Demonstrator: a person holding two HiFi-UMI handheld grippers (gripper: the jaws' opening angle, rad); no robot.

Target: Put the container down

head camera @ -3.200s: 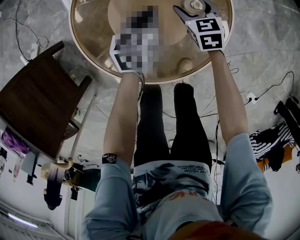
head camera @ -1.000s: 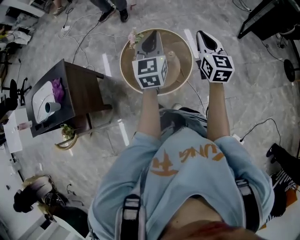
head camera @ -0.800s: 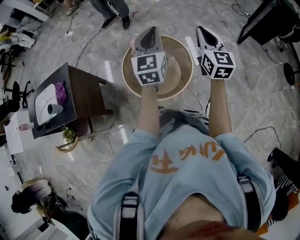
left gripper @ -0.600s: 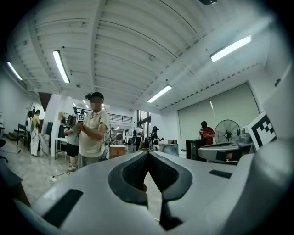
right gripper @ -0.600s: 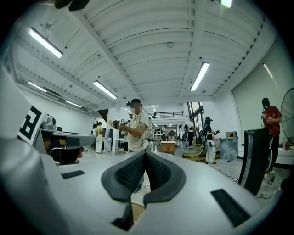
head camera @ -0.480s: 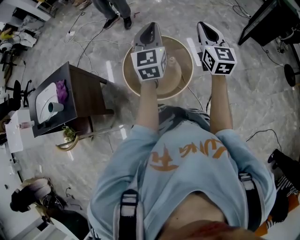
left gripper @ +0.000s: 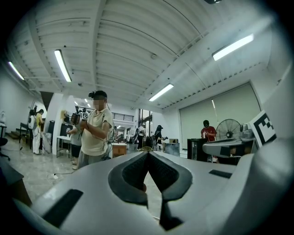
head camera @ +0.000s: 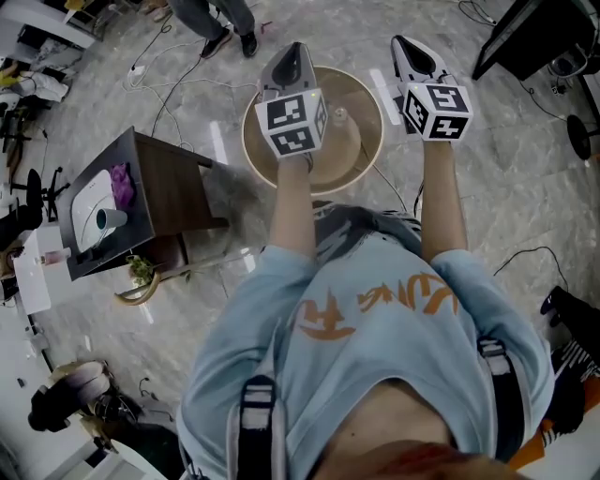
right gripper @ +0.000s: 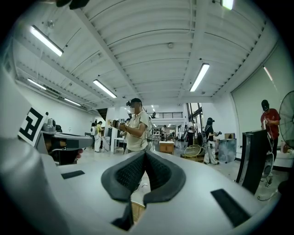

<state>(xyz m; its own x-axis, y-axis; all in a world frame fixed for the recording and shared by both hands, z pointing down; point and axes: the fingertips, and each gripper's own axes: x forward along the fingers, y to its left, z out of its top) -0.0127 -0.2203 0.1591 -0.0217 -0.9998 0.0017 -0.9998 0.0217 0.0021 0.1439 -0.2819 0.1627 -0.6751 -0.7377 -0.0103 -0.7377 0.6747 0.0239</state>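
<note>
Both grippers are held up level in front of the person, above a round wooden table (head camera: 361,155). My left gripper (head camera: 293,49) is shut and holds nothing; in the left gripper view its pads (left gripper: 148,156) meet with only the hall beyond them. My right gripper (head camera: 406,44) is shut and holds nothing too, with its pads (right gripper: 145,155) pressed together. A small pale object (head camera: 339,116), perhaps the container, stands on the table between the two grippers; it is too small to tell.
A dark wooden side table (head camera: 164,192) stands at the left with a white device (head camera: 89,202), a cup (head camera: 110,220) and a purple item (head camera: 123,183). Cables lie on the marble floor. Another person's legs (head camera: 220,17) are at the top. Both gripper views show people across the hall.
The head camera has risen from close over the round table to far above it. Over the last second both grippers have drifted slightly upward in the view, still shut.
</note>
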